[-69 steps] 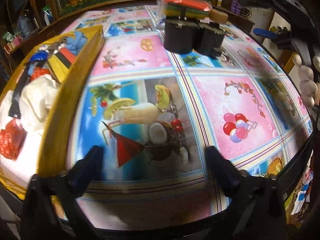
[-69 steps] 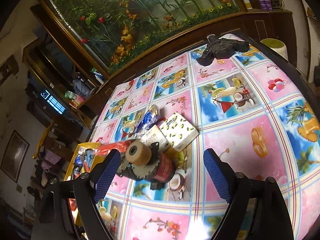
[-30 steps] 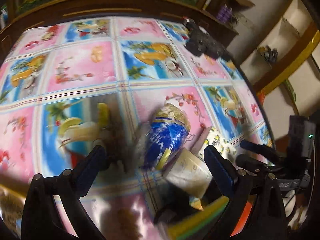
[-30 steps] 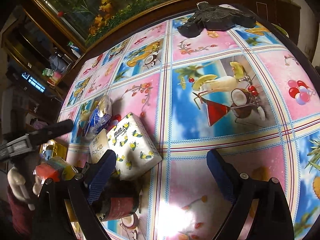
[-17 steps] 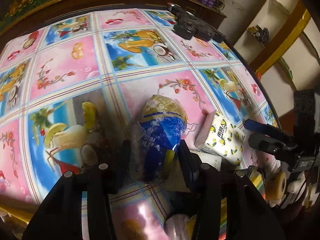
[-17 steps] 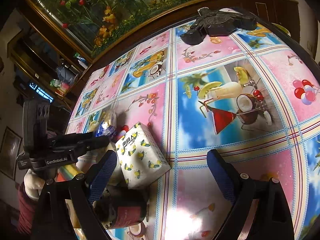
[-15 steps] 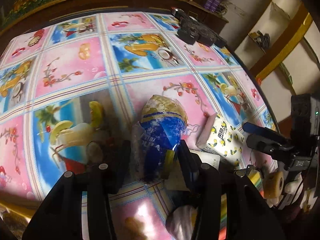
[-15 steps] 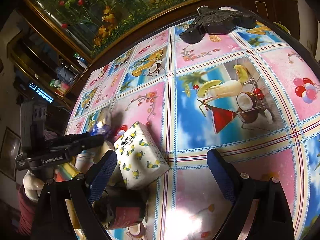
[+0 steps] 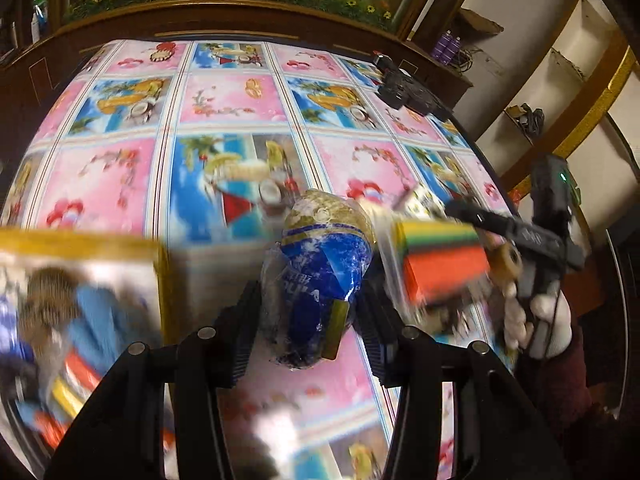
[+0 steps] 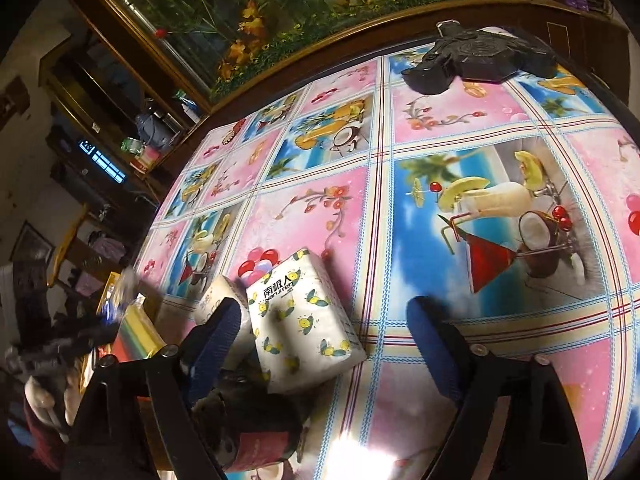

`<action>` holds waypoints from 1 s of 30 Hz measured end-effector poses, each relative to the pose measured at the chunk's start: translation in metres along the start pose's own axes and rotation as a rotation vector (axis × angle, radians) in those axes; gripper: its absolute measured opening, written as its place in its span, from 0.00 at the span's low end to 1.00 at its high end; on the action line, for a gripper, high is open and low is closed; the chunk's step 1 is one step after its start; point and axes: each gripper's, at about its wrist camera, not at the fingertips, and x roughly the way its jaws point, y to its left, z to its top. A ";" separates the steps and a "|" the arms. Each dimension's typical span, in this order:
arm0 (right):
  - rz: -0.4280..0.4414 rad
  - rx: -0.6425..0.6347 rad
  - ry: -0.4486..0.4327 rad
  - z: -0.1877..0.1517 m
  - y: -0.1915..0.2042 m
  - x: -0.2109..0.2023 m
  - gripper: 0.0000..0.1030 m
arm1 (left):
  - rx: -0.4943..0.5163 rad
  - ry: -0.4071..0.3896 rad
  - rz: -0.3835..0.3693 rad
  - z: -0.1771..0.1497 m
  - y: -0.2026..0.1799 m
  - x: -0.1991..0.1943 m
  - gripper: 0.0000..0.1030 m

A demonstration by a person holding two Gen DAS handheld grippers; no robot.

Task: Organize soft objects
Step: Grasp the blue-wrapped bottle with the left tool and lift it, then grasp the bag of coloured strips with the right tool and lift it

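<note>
My left gripper (image 9: 312, 300) is shut on a blue and gold soft packet (image 9: 320, 280) and holds it off the table, just right of the yellow box (image 9: 162, 280). A rainbow-striped sponge pack (image 9: 440, 264) shows blurred beside the packet. My right gripper (image 10: 326, 340) points down at a lemon-print tissue pack (image 10: 304, 320) that lies on the table between its blue fingers (image 10: 434, 344). Its jaws are closing, but the pads stand clear of the pack. A white tissue pack (image 10: 218, 296) lies against the lemon one.
A dark roll with a red label (image 10: 256, 440) sits just below the tissue packs. A black device (image 10: 480, 60) lies at the far edge of the patterned tablecloth (image 10: 500, 340). The yellow box holds several blurred soft things. A gloved hand (image 9: 548, 316) is at the right.
My left gripper shut on the blue packet, lifted it and swung it left until the yellow box came into view. The right gripper stayed over the lemon tissue pack and its fingers narrowed a little.
</note>
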 end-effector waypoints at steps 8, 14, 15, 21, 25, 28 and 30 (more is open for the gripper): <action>0.115 -0.006 -0.104 -0.001 0.012 -0.030 0.85 | -0.063 0.029 -0.025 -0.075 -0.018 -0.007 0.43; 0.172 -0.260 -0.029 -0.002 0.080 -0.042 0.92 | -0.064 0.054 0.019 -0.104 -0.021 -0.007 0.44; 0.144 -0.343 0.028 -0.003 0.097 -0.039 0.92 | -0.060 0.050 0.015 -0.106 -0.021 -0.008 0.44; -0.051 -0.669 0.227 -0.005 0.156 -0.013 0.91 | -0.080 0.010 -0.008 -0.107 -0.018 -0.008 0.44; -0.107 -0.747 0.317 0.001 0.178 0.021 0.91 | -0.076 -0.010 -0.011 -0.107 -0.020 -0.006 0.45; -0.128 -0.801 0.377 0.003 0.199 0.049 0.91 | -0.087 -0.011 -0.041 -0.104 -0.019 -0.004 0.46; -0.131 -0.820 0.403 0.002 0.203 0.064 0.91 | -0.089 -0.013 -0.046 -0.103 -0.019 -0.003 0.46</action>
